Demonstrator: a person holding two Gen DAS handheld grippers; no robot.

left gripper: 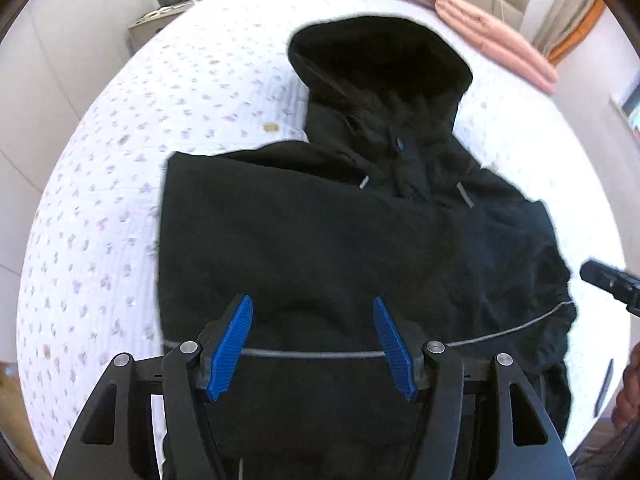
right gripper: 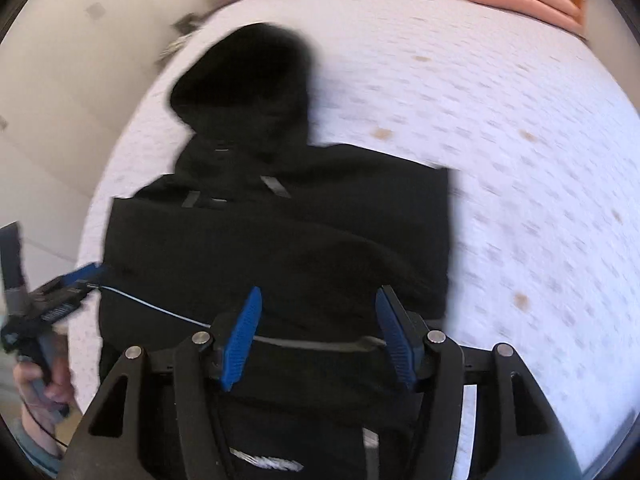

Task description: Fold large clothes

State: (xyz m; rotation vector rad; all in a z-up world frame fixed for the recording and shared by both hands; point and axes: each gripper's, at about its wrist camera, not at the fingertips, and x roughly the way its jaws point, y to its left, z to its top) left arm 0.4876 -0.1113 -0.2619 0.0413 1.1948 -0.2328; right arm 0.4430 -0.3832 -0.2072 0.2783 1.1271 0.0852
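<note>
A black hooded jacket [left gripper: 320,224] lies flat on the bed, hood [left gripper: 380,68] pointing away, its sides folded in toward the middle. A thin grey reflective line [left gripper: 312,354] crosses it near the hem. My left gripper [left gripper: 312,344] is open over the lower part of the jacket, blue pads apart, holding nothing. The right gripper shows at the right edge of the left wrist view [left gripper: 608,284]. In the right wrist view the jacket [right gripper: 280,248] fills the middle and my right gripper [right gripper: 318,336] is open above its hem. The left gripper [right gripper: 68,292] shows at the left there.
The bed [left gripper: 160,128] has a white cover with small purple flowers. A folded pink blanket [left gripper: 496,40] lies at the far right near the headboard. A nightstand [left gripper: 156,24] stands at the far left. The bed's near edge is under the grippers.
</note>
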